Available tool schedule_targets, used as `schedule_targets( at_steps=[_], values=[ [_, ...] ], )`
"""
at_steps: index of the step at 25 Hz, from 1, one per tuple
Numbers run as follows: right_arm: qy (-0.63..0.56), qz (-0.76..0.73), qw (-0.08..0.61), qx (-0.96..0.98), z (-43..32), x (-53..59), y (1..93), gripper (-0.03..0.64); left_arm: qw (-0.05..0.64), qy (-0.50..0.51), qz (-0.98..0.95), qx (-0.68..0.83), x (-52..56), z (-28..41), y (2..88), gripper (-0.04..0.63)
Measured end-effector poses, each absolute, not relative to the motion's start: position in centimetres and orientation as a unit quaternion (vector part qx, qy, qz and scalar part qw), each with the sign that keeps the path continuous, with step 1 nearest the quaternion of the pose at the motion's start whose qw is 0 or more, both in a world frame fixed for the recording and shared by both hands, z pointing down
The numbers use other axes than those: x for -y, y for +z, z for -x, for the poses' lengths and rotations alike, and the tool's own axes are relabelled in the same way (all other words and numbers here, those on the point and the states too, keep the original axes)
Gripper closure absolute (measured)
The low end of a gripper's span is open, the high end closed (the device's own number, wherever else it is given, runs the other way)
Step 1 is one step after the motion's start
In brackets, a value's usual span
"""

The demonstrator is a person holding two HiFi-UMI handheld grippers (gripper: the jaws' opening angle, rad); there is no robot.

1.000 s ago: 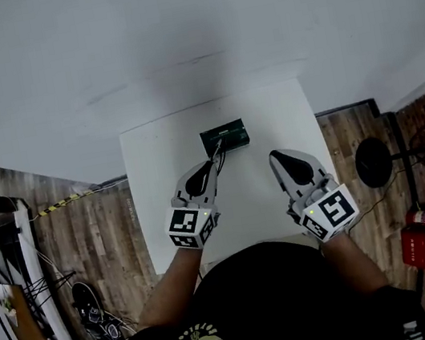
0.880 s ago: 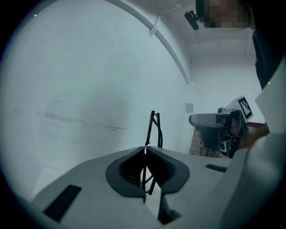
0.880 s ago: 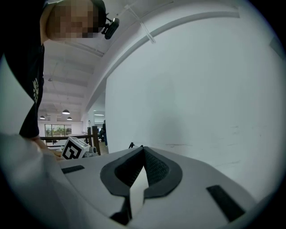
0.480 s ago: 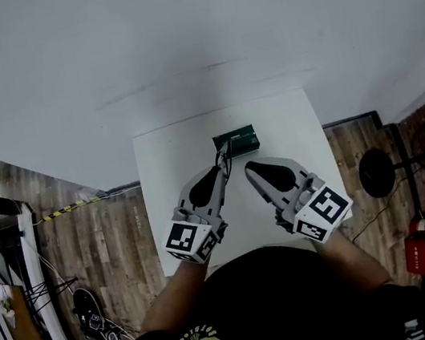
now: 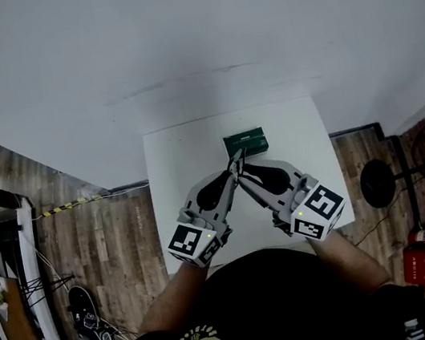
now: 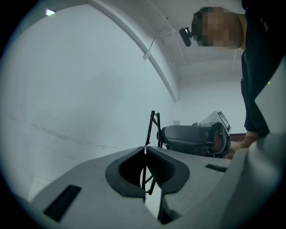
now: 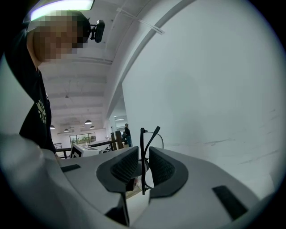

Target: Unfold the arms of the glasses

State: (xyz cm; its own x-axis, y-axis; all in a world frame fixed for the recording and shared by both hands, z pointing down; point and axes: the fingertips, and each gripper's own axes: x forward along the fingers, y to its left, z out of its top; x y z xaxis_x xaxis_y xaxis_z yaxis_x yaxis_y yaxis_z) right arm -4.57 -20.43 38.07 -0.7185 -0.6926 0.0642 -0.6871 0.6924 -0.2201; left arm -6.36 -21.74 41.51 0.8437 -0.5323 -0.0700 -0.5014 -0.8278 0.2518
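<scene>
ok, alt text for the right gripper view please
The right hand-held gripper, whose jaws have just been opening and stand apart, has thin black glasses upright between its pads, not clamped. Behind is a plain white wall; the person's black shirt fills the left edge.

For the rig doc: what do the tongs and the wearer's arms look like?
The left tongs and right tongs are grey moulded shells with black tapered insets on top and dark ribbed pads. Each carries a white cube with black square markers at the rear. No cables show. The person wears a black T-shirt with a yellow print; the forearms are bare.
</scene>
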Motion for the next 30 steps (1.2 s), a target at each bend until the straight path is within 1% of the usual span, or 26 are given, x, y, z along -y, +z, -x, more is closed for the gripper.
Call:
schedule_targets(
  at_steps=[2,4,6,18,21,24,30],
  values=[
    [-0.116,0.376,0.009,-0.919,4.8,20.4,38.3,0.546,0.110,-0.070,-0.955,0.266,21.4,6.5,41.6,0.572],
    [-0.116,0.379,0.007,-0.918,5.1,20.2,38.4,0.570,0.109,-0.065,-0.956,0.266,21.2,6.9,41.7,0.572],
    [-0.117,0.382,0.005,-0.917,5.4,19.9,38.5,0.580,0.110,-0.066,-0.955,0.268,21.1,7.3,41.8,0.572],
    [-0.135,0.411,0.008,-0.901,3.4,17.7,39.5,0.595,0.150,-0.098,-0.944,0.278,21.5,7.8,41.8,0.574],
    [-0.143,0.413,0.015,-0.899,1.9,17.4,39.8,0.597,0.162,-0.108,-0.935,0.295,22.4,7.5,41.3,0.574],
    [-0.154,0.412,0.031,-0.898,-0.2,17.5,40.2,0.597,0.158,-0.109,-0.932,0.308,23.2,6.5,40.6,0.574],
    [-0.180,0.405,0.074,-0.893,-6.0,17.0,40.5,0.597,0.159,-0.122,-0.924,0.324,23.6,2.9,38.5,0.574]
  ],
)
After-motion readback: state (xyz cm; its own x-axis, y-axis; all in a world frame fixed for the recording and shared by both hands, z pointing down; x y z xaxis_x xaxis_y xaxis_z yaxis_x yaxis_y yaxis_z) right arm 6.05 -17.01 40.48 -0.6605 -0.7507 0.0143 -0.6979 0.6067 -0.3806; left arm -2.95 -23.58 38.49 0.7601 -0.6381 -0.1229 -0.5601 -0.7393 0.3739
